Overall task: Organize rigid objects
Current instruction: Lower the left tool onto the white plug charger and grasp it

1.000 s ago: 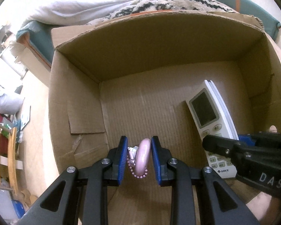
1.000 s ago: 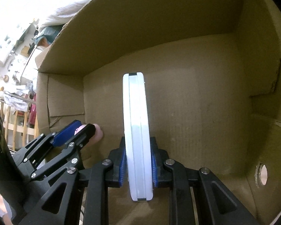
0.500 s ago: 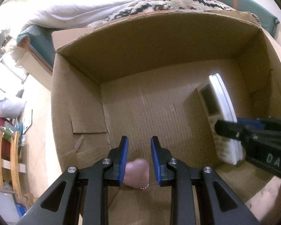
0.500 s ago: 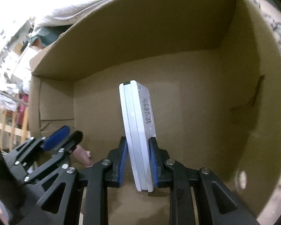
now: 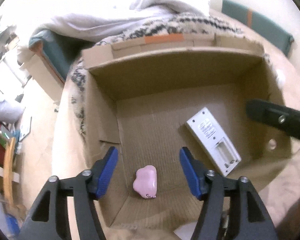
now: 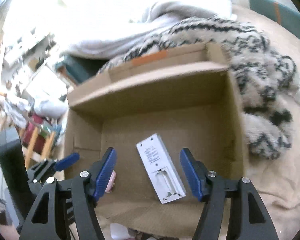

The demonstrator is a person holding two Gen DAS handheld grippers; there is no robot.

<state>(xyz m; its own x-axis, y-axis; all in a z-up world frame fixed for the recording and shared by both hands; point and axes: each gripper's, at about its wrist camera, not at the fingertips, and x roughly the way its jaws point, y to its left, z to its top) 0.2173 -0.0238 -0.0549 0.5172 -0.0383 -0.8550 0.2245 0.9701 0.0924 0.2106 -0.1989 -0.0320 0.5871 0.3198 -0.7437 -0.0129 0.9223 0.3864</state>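
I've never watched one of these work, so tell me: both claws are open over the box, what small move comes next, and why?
Probably lift both claws clear of the box. The remote lies face down on the box floor and the pink charm lies beside it; the left claw and right claw have just been opening, nothing pressed between them. Both items look delivered, so backing out to fetch more seems sensible.

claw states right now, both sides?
Left claw: open, jaws just opened, pink charm lies loose on the box floor.
Right claw: open, jaws just opened, white remote lies released, back up.
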